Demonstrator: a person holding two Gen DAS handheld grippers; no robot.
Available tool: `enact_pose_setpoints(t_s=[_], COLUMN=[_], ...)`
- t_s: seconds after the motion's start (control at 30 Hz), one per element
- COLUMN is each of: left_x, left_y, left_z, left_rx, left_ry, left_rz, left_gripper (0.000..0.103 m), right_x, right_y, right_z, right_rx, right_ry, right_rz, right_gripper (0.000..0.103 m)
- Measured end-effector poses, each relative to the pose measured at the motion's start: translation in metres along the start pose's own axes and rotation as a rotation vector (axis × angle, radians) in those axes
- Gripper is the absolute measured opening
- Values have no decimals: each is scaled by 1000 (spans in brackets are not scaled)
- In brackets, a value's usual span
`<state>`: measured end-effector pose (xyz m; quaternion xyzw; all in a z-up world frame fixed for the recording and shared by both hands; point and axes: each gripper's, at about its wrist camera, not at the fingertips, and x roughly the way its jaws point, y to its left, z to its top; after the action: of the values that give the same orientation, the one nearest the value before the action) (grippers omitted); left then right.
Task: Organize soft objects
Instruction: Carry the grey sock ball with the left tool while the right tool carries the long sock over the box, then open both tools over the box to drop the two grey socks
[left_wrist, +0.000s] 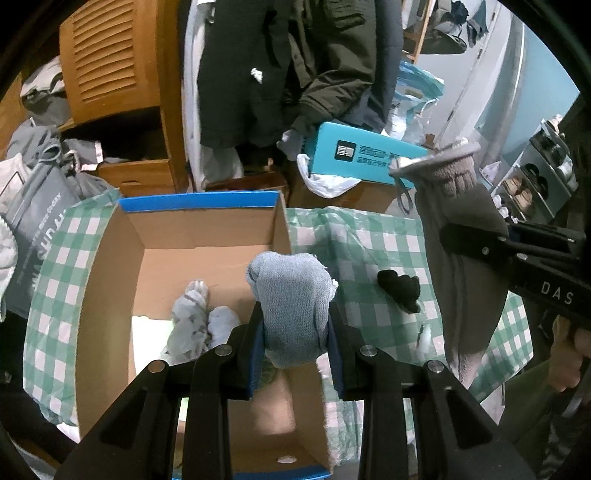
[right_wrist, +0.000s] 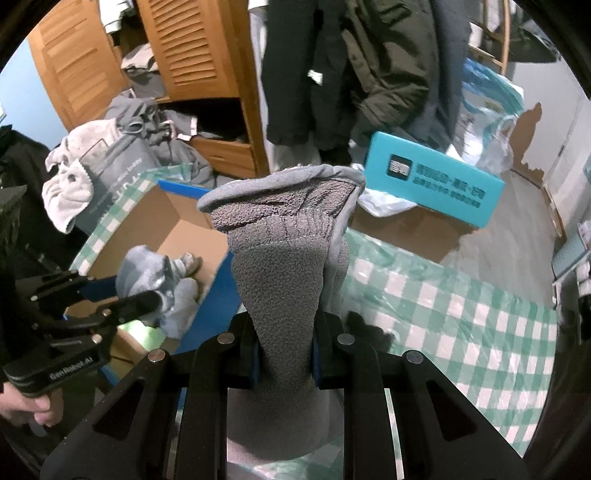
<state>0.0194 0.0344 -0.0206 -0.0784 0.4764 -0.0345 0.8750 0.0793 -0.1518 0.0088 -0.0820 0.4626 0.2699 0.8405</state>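
Observation:
My left gripper (left_wrist: 295, 328) is shut on a rolled light blue sock (left_wrist: 291, 299), held over the right side of an open cardboard box (left_wrist: 110, 266) with a blue rim. A pale grey sock bundle (left_wrist: 195, 325) lies inside the box. My right gripper (right_wrist: 284, 354) is shut on a brown-grey fleece sock (right_wrist: 280, 273) that stands up from the jaws, its cuff open at the top. In the left wrist view that fleece sock (left_wrist: 461, 258) hangs at the right, above the checked cloth. A black sock (left_wrist: 400, 288) lies on the cloth to the right of the box.
A green and white checked cloth (left_wrist: 369, 243) covers the table. Behind it stand a teal box (left_wrist: 365, 155) on cardboard, hanging dark coats (left_wrist: 280, 66), a wooden louvred cabinet (left_wrist: 110, 55) and a grey bag (left_wrist: 40, 206) with piled clothes. A hand (right_wrist: 26, 410) holds the left gripper.

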Motion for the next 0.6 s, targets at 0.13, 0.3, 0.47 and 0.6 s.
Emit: enact_pose_setpoints(t_s=[0.13,0.3,0.47,0.6], left_x=[-2,-4,-4,-5], left_y=[14,35,55,68], left_z=[-3,-5,-9,-9], left_rx=[-20,-51,-82,-105], left_ry=[-1,1,5,5], left_rz=[7,19,38,51], left_gripper=[30,30,30,30], right_x=[6,16,25,29], right_y=[16,37,58,74], right_z=[9,20,30,38], right_rx=[-21,-47,-69,-90], right_ry=[0,8,17,19], right_rz=[19,39,63,73], right_gripper=[18,18,18,18])
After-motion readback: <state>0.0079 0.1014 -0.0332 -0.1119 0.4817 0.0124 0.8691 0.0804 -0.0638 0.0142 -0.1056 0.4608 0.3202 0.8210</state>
